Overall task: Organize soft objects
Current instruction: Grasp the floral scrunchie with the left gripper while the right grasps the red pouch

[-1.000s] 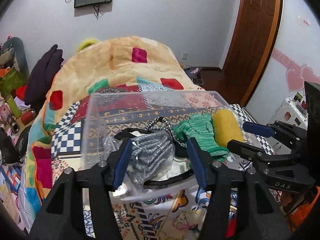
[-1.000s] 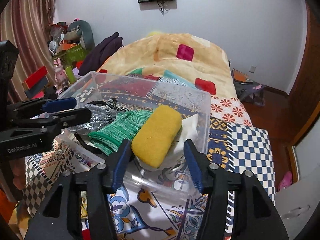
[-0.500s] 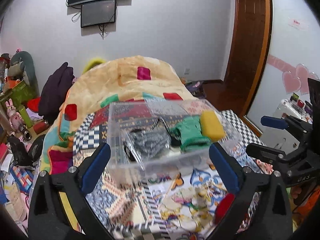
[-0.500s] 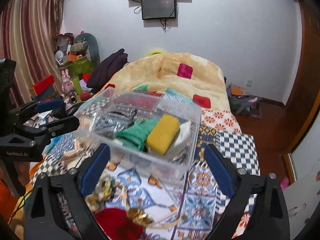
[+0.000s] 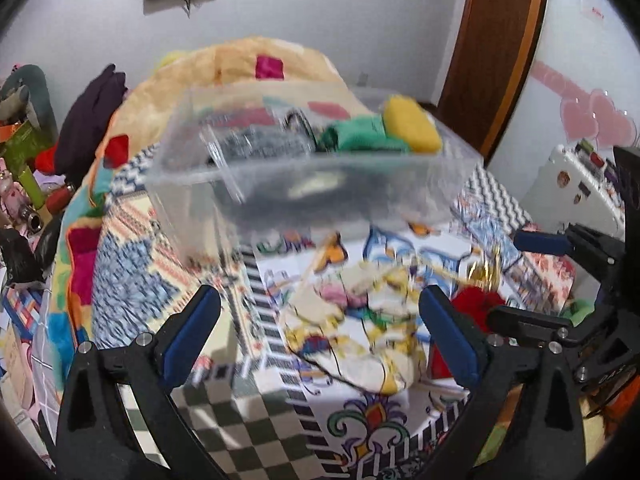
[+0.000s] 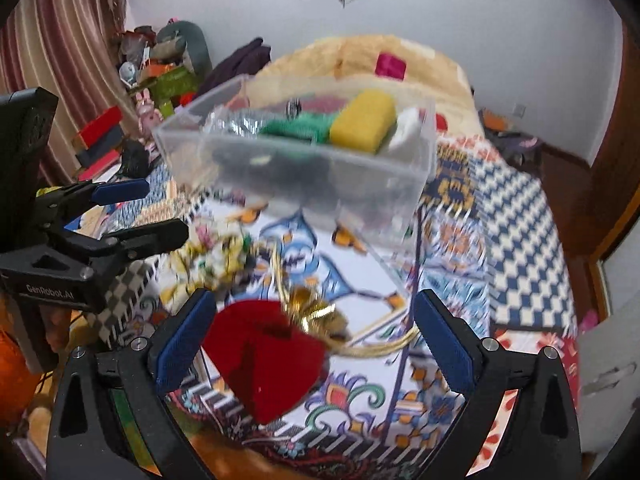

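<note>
- The left gripper [image 5: 320, 334] stands with its jaws wide apart and nothing between them; they have just been opening, and they frame a crumpled, patterned soft cloth [image 5: 352, 332] lying on the bed [image 5: 132, 280]
- The right gripper [image 6: 314, 336] is likewise spread wide with nothing clamped, its jaws also just opened; a red soft pouch [image 6: 268, 360] with a gold tassel cord [image 6: 320, 312] lies on the bed between and just beyond its fingers
- The clear plastic bin [image 5: 304, 184] sits on the bed farther from both grippers, already holding a yellow sponge-like block [image 5: 410, 128], a green knit piece [image 5: 356, 138] and a grey bagged item [image 5: 256, 146]
- Judging by how things lie, those three are sorted, while the cloth and the pouch are still outside the bin
- The relation that matters: the pouch lies directly ahead of and below the right gripper, so the right hand is the nearer one for it; the cloth lies directly ahead of the left gripper, so that hand suits it
- The pouch's long axis seems to run slantwise from near the right gripper's left finger down toward the viewer, though blur makes this uncertain
- The bin lies beyond both items, so each lift would likely carry forward and over the near wall; the trailing cord could snag
</note>
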`<state>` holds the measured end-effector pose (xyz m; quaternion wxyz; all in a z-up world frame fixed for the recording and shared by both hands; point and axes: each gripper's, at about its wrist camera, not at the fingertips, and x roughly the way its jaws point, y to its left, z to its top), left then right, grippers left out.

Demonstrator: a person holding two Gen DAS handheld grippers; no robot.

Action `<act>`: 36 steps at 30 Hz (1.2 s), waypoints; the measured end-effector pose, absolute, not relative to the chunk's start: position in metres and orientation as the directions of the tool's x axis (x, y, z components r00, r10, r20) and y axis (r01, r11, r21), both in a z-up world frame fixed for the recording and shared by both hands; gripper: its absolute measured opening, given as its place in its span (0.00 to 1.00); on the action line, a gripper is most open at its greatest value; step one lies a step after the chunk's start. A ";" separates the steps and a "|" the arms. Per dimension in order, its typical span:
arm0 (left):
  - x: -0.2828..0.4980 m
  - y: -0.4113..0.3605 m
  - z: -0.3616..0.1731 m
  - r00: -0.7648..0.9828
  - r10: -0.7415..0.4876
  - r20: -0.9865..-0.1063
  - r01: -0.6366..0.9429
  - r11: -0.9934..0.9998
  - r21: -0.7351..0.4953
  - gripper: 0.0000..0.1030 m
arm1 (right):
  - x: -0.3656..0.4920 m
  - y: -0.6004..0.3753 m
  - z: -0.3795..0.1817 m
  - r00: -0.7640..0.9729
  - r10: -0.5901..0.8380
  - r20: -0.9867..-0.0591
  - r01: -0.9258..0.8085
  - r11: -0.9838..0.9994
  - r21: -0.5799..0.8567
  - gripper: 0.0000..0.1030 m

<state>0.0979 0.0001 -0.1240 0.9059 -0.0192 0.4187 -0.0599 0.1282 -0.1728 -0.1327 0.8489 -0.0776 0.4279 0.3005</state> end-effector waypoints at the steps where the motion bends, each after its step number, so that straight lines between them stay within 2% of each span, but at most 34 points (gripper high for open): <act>1: 0.097 -0.002 -0.128 0.634 -0.125 -0.763 0.097 0.992 -0.081 0.98 | 0.127 -0.172 -0.135 0.444 0.442 -0.780 -0.578 0.806 0.128 0.95; 3: 0.096 -0.008 -0.136 0.617 -0.126 -0.777 0.107 0.991 -0.076 0.98 | 0.127 -0.172 -0.141 0.425 0.440 -0.791 -0.579 0.804 0.136 0.93; 5: 0.098 -0.010 -0.143 0.596 -0.133 -0.792 0.113 0.990 -0.082 0.98 | 0.126 -0.172 -0.144 0.405 0.443 -0.800 -0.585 0.798 0.146 0.80; 6: 0.099 -0.010 -0.146 0.588 -0.137 -0.797 0.112 0.990 -0.087 0.98 | 0.127 -0.172 -0.147 0.392 0.443 -0.807 -0.587 0.795 0.152 0.77; 8: 0.101 -0.012 -0.149 0.584 -0.136 -0.800 0.108 0.990 -0.089 0.98 | 0.126 -0.170 -0.150 0.375 0.440 -0.816 -0.587 0.794 0.158 0.60; 13: 0.102 -0.016 -0.152 0.593 -0.130 -0.795 0.116 0.990 -0.075 0.98 | 0.123 -0.171 -0.151 0.369 0.454 -0.811 -0.598 0.784 0.167 0.32; 14: 0.103 -0.018 -0.153 0.596 -0.126 -0.793 0.117 0.991 -0.070 0.97 | 0.123 -0.172 -0.151 0.370 0.455 -0.810 -0.597 0.784 0.168 0.29; 15: 0.103 -0.019 -0.154 0.599 -0.123 -0.791 0.116 0.991 -0.067 0.96 | 0.123 -0.173 -0.151 0.368 0.460 -0.808 -0.596 0.783 0.175 0.23; 17: 0.102 -0.021 -0.154 0.611 -0.109 -0.784 0.111 0.992 -0.052 0.85 | 0.124 -0.176 -0.150 0.372 0.467 -0.802 -0.593 0.785 0.182 0.15; 21: 0.101 -0.020 -0.152 0.623 -0.114 -0.774 0.114 0.992 -0.055 0.68 | 0.123 -0.180 -0.141 0.404 0.479 -0.780 -0.589 0.788 0.179 0.15; 23: 0.099 -0.016 -0.149 0.626 -0.115 -0.771 0.116 0.992 -0.054 0.48 | 0.121 -0.182 -0.137 0.420 0.481 -0.770 -0.589 0.790 0.172 0.14; 24: 0.099 -0.014 -0.149 0.626 -0.117 -0.771 0.117 0.992 -0.055 0.43 | 0.121 -0.182 -0.135 0.425 0.482 -0.767 -0.589 0.790 0.170 0.14; 26: 0.099 -0.010 -0.147 0.623 -0.126 -0.772 0.119 0.991 -0.066 0.23 | 0.121 -0.183 -0.131 0.436 0.484 -0.758 -0.591 0.790 0.164 0.14; 29: 0.099 -0.002 -0.143 0.624 -0.146 -0.767 0.120 0.989 -0.091 0.14 | 0.121 -0.184 -0.121 0.456 0.492 -0.742 -0.594 0.789 0.158 0.14; 36: 0.089 0.010 -0.113 0.696 -0.128 -0.707 0.106 0.992 -0.075 0.13 | 0.127 -0.180 -0.092 0.516 0.512 -0.687 -0.596 0.790 0.141 0.14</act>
